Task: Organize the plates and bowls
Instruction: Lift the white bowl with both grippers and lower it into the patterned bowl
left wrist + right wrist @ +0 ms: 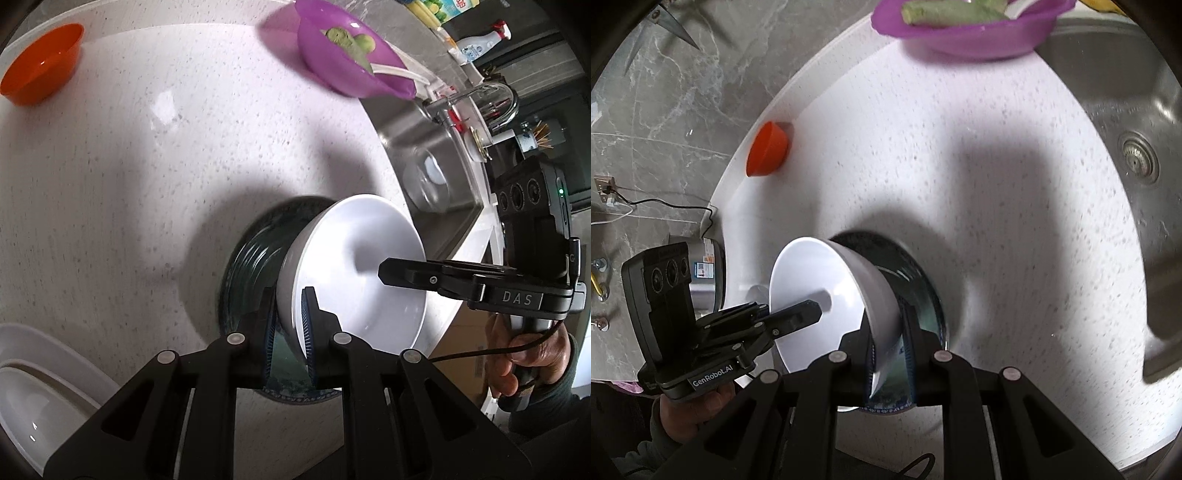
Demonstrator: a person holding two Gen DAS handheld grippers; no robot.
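A white bowl (369,258) (812,273) rests tilted in a dark green patterned dish (255,258) (916,284) over the white speckled counter (147,166). My left gripper (290,332) is shut on the bowl's near rim, one pad inside and one outside. My right gripper (890,354) is shut on the opposite rim. In the left wrist view one of the right gripper's fingers (399,275) reaches inside the bowl. The right wrist view shows a left finger (801,314) doing the same. I cannot tell whether the pads also pinch the dark dish's rim.
An orange bowl (42,66) (766,151) stands by the back wall. A purple bowl (343,62) (967,33) holds green vegetables beside the steel sink (424,147) (1126,110). A glass bowl (428,181) lies in the sink. White dishes (37,369) sit near left.
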